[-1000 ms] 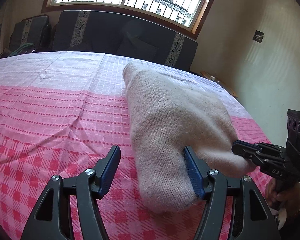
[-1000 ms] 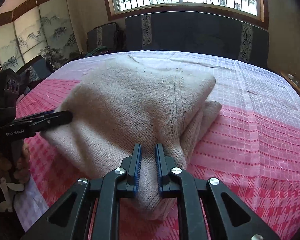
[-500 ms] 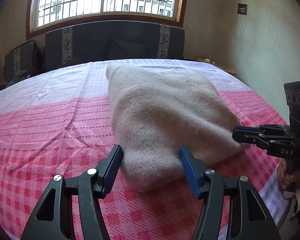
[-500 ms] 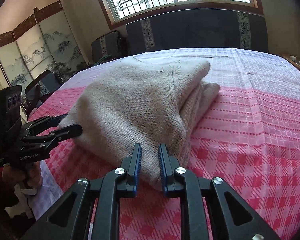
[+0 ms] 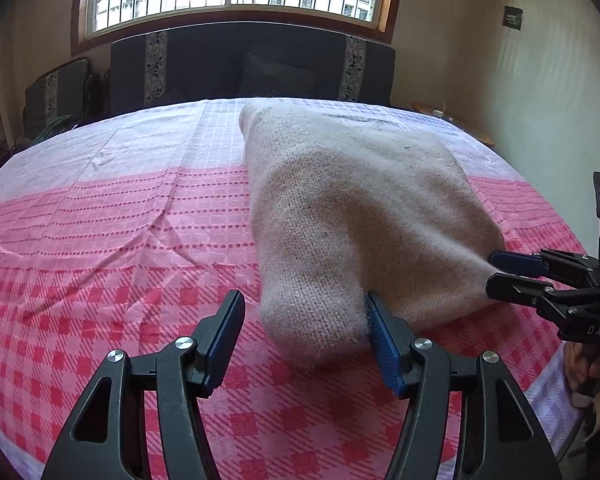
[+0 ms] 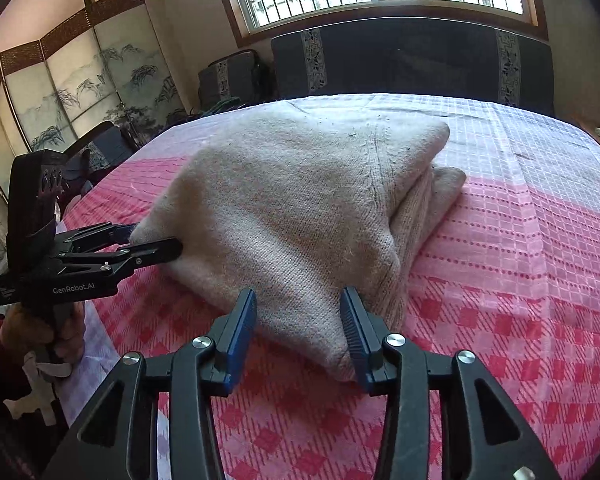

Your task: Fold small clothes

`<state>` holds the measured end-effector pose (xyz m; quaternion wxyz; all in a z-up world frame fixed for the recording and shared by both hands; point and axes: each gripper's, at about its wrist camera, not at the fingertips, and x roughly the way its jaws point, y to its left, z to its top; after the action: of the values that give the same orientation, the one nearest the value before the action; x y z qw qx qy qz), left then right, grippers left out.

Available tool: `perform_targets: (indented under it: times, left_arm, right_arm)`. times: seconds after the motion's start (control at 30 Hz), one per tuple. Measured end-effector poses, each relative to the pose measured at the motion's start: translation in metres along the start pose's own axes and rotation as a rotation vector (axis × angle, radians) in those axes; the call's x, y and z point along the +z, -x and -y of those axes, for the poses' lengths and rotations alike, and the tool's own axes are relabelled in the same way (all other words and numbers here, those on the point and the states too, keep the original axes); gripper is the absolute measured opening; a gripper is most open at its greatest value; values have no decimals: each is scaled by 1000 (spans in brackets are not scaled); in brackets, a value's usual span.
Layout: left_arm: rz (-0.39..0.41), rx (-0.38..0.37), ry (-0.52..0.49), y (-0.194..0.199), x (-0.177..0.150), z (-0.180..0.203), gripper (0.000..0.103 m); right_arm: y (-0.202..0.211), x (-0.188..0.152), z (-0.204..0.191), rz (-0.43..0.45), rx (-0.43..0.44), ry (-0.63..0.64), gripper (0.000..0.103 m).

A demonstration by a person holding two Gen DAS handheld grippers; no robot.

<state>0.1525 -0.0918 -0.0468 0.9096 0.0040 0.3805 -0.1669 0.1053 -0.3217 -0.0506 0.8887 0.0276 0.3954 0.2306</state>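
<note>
A folded beige knit sweater (image 5: 360, 216) lies on the pink checked tablecloth (image 5: 100, 248); it also shows in the right wrist view (image 6: 292, 216). My left gripper (image 5: 304, 328) is open, its jaws standing either side of the sweater's near left corner. It appears in the right wrist view (image 6: 156, 240) at the sweater's left corner. My right gripper (image 6: 298, 326) is open around the near right corner. In the left wrist view it (image 5: 496, 270) sits at the sweater's right corner, jaws apart.
The tablecloth (image 6: 520, 240) covers a round table. A dark sofa (image 5: 252, 68) stands behind it under a window. A painted folding screen (image 6: 72, 92) stands at the left. A small wooden side table (image 5: 456, 128) is at the far right.
My right gripper has opened and let go of the sweater's corner. The sweater now rests flat on the cloth. My left gripper stays open at the left corner.
</note>
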Motion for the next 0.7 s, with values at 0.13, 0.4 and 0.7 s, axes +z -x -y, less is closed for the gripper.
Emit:
perform_targets:
  times: [0.13,0.4,0.7]
  left_arm:
    - [17,39,-29,2,-1,9,62]
    - [20,57,-37,2,-1,11,63]
    - [4,64,-31,-1,-1,10,67]
  right_arm:
    - [1,-1,3,10,11,-18,41]
    - [3,-1,8,17,24,-41,41]
    - [2,-2,12,20,37,-52,41]
